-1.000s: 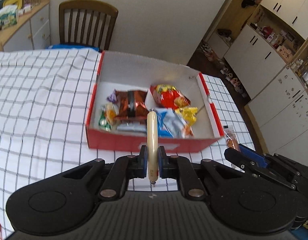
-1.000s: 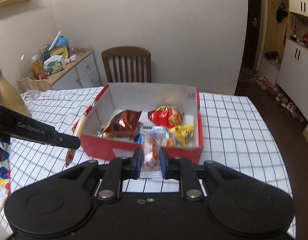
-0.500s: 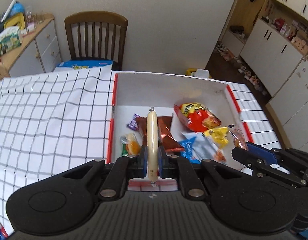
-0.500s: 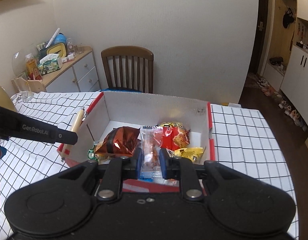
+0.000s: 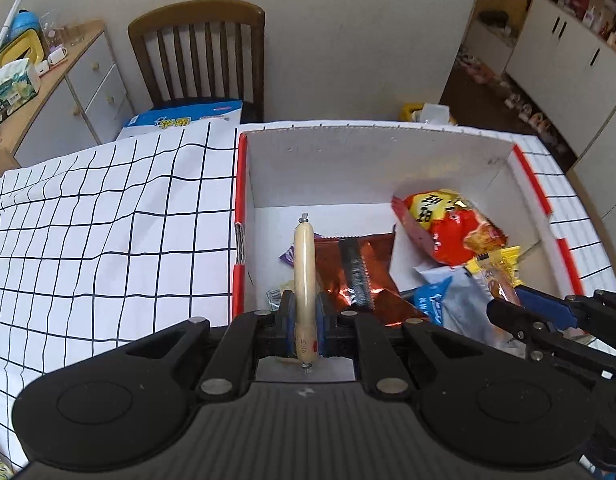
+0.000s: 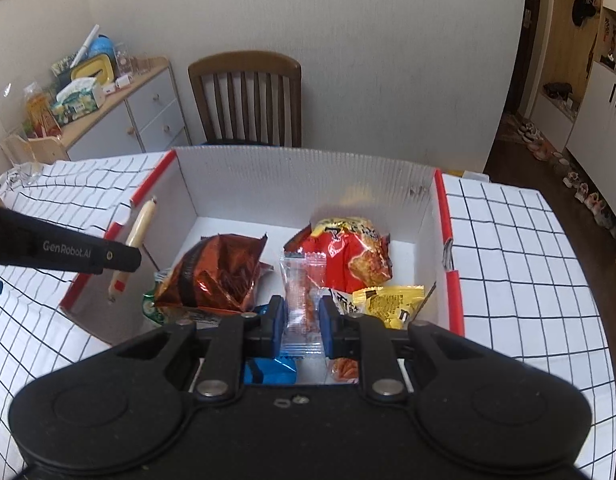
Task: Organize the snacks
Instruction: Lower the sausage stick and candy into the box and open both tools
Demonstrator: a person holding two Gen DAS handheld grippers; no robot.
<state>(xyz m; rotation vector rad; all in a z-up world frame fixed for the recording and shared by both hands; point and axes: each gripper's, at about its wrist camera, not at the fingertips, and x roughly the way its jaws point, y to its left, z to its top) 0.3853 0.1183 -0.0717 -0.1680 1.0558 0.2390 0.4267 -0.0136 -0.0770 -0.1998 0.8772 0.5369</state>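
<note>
Snack box (image 5: 388,168): left hand-held gripper (image 5: 304,316) clamps sausage stick (image 5: 304,264); right hand-held gripper (image 6: 302,316) clamps clear packet (image 6: 302,292), label readable there only.

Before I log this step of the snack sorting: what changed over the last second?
Both grippers advanced from in front of the box to over it. The left gripper still clamps the sausage stick; the right gripper still clamps the clear snack packet. Nothing was released. The snacks in the red box lie as before.

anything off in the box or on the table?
Nothing spilled or torn. Snack bags lie jumbled in the box, the copper bag tilted over others. The tablecloth is rumpled at its far edge.
</note>
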